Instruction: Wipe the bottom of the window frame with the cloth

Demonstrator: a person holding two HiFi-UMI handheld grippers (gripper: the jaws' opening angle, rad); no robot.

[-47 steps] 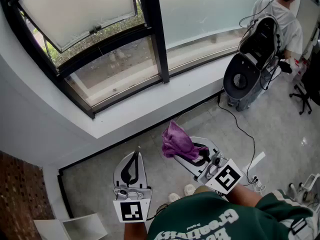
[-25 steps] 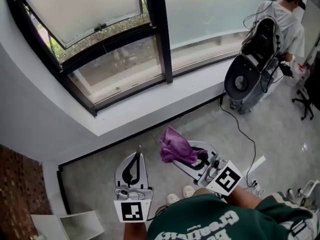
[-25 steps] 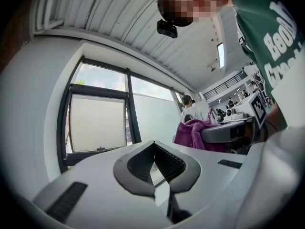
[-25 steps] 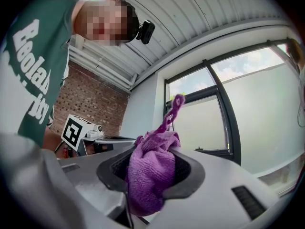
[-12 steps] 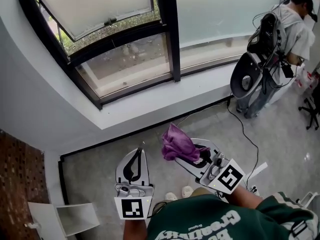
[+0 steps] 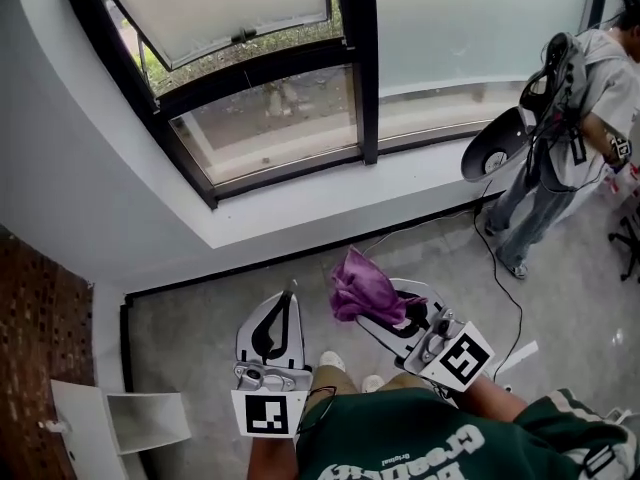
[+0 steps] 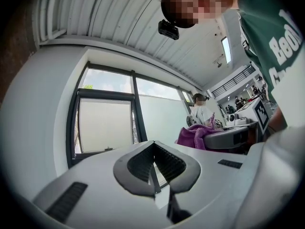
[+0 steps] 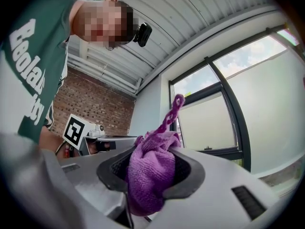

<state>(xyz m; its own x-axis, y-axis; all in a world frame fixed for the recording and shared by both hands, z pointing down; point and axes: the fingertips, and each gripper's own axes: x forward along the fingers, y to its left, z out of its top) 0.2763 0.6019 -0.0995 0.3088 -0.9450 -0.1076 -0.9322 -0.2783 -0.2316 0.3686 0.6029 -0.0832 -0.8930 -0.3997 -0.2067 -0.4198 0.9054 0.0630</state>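
R gripper (image 8: 151,175) jaws pinching the purple cloth (image 8: 150,168) tight, wad bunched out front, prob. so it meets the rail first. L gripper (image 7: 153,173) jaws pressed together, nothing in them; I'd call it the spare. Both hang over the floor, well short of the window frame (image 6: 285,176) bottom. Can't make out dirt on that rail; its right end is lost behind the bystander (image 6: 575,98).

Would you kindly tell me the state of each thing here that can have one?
left gripper: shut, empty.
right gripper: shut on the cloth.
cloth: bunched, clear of the window frame.
upper window sash: tilted open.
window frame: not touched by the cloth.
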